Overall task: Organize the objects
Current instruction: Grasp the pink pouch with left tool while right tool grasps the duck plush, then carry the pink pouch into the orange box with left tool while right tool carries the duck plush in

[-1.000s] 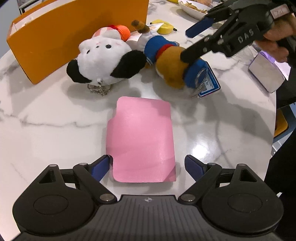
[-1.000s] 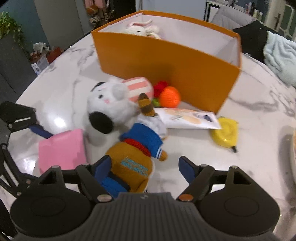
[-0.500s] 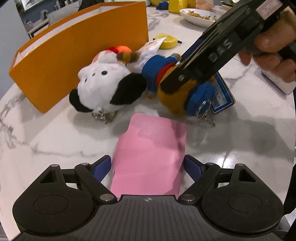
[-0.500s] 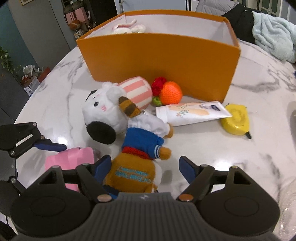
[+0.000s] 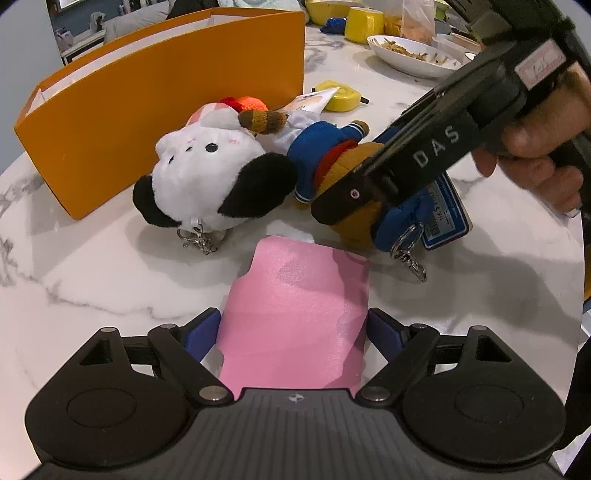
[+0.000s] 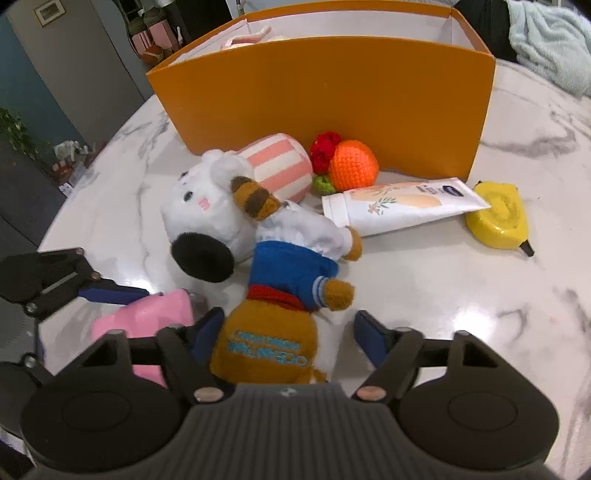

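Observation:
A brown plush in a blue shirt lies on the marble table, its blue tag and key clip beside it. My right gripper straddles its body with the jaws closing. The left fingertip touches the plush; the right one stands clear of it. A pink pouch lies flat between the fingers of my left gripper. Its jaws stand wide, with the pads at the pouch's edges. A white plush dog with black ears rests against the brown plush.
An orange box stands open behind the toys, with a plush inside. Before it lie a crochet orange, a cream tube and a yellow tape measure. A bowl of food and a yellow mug sit further off.
My right gripper has come down over the brown plush, rolled, and narrowed its jaws. The left gripper has tipped and slid forward, so the pink pouch now lies between its fingers.

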